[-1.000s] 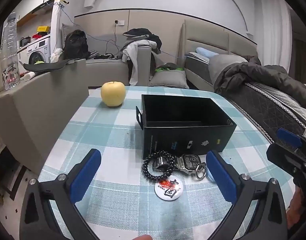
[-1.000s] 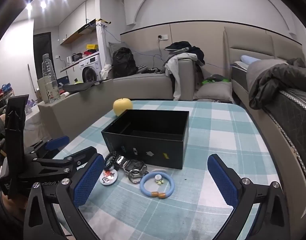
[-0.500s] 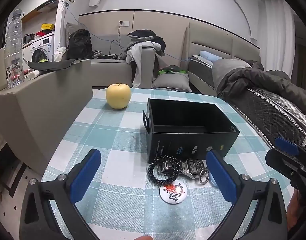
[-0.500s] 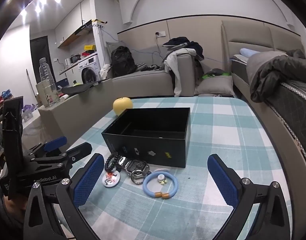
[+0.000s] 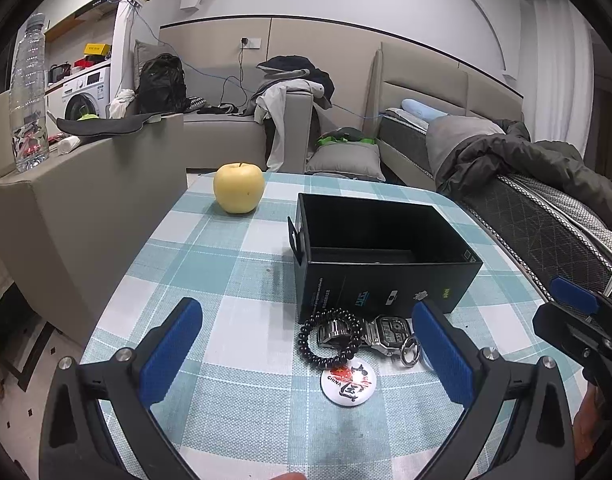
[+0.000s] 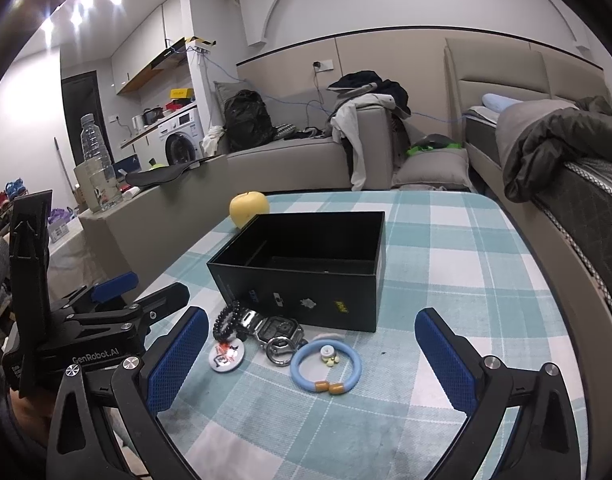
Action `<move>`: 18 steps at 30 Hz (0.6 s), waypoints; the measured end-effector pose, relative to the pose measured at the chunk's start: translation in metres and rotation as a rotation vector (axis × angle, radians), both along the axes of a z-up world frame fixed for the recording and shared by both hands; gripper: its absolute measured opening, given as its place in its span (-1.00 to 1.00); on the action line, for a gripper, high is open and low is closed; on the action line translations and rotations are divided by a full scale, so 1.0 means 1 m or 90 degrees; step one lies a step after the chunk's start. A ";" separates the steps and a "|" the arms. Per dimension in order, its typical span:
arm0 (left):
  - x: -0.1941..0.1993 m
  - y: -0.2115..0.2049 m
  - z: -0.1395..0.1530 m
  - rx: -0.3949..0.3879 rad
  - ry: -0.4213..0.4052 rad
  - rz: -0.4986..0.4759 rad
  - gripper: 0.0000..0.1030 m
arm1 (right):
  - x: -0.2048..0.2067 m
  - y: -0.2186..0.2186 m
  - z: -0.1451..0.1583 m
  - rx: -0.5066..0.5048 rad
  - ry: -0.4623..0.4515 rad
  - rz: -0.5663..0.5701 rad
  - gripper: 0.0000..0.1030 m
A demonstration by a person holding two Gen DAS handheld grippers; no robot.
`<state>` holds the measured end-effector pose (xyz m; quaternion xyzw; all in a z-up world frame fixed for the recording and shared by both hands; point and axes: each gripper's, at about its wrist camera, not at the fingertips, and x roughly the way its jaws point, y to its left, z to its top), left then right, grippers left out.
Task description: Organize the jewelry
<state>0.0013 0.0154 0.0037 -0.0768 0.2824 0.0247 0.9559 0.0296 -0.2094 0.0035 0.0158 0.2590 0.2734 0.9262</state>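
An open black box (image 5: 386, 256) (image 6: 306, 264) stands on the checked tablecloth. Just in front of it lie a black bead bracelet (image 5: 330, 338) (image 6: 225, 320), a steel watch (image 5: 382, 332) (image 6: 275, 328), a metal ring (image 6: 281, 351), a white round badge (image 5: 349, 378) (image 6: 226, 354) and a light-blue bangle (image 6: 326, 366) with small pieces inside it. My left gripper (image 5: 306, 356) is open, a short way back from the bracelet and badge. Wide open too, my right gripper (image 6: 312, 364) faces the bangle. Neither holds anything.
A yellow apple (image 5: 238, 187) (image 6: 249, 204) sits behind the box at the far left. A grey sofa arm (image 5: 65, 184) with a water bottle (image 5: 27, 96) flanks the table's left; a bed (image 5: 546, 208) runs along its right.
Both views have shifted slightly: the left gripper has risen and drawn back a little, and the right view sits slightly closer to the jewelry. Nothing on the table has moved.
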 end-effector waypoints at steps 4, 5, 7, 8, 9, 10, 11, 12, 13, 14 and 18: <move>0.000 0.001 0.000 0.002 -0.001 0.001 0.98 | 0.000 0.001 0.000 0.000 0.000 0.001 1.00; 0.000 0.002 0.001 0.001 -0.001 0.001 0.98 | 0.000 0.001 0.000 -0.001 0.000 0.000 1.00; 0.000 0.003 0.001 0.000 -0.001 0.001 0.98 | 0.000 0.002 0.000 -0.004 0.000 -0.001 1.00; 0.001 0.003 0.001 0.000 -0.002 0.002 0.98 | 0.001 0.003 0.000 -0.004 0.001 -0.001 1.00; 0.001 0.003 0.000 0.000 -0.001 0.003 0.98 | 0.001 0.003 -0.001 -0.004 0.001 -0.002 1.00; 0.001 0.004 0.000 -0.001 0.000 0.003 0.98 | 0.001 0.004 -0.001 -0.004 0.001 -0.002 1.00; 0.001 0.004 0.000 -0.002 0.001 0.003 0.98 | 0.001 0.004 -0.001 -0.006 0.001 -0.002 1.00; 0.001 0.004 0.000 -0.002 0.003 0.003 0.98 | 0.000 0.005 -0.002 -0.007 0.000 -0.002 1.00; 0.001 0.004 0.000 -0.003 0.004 0.004 0.98 | 0.000 0.005 -0.002 -0.009 -0.001 -0.002 1.00; 0.001 0.004 0.000 -0.004 0.004 0.003 0.98 | 0.000 0.005 -0.002 -0.010 -0.001 -0.002 1.00; 0.001 0.003 0.002 0.001 0.002 0.004 0.98 | 0.000 0.006 -0.002 -0.011 0.003 -0.001 1.00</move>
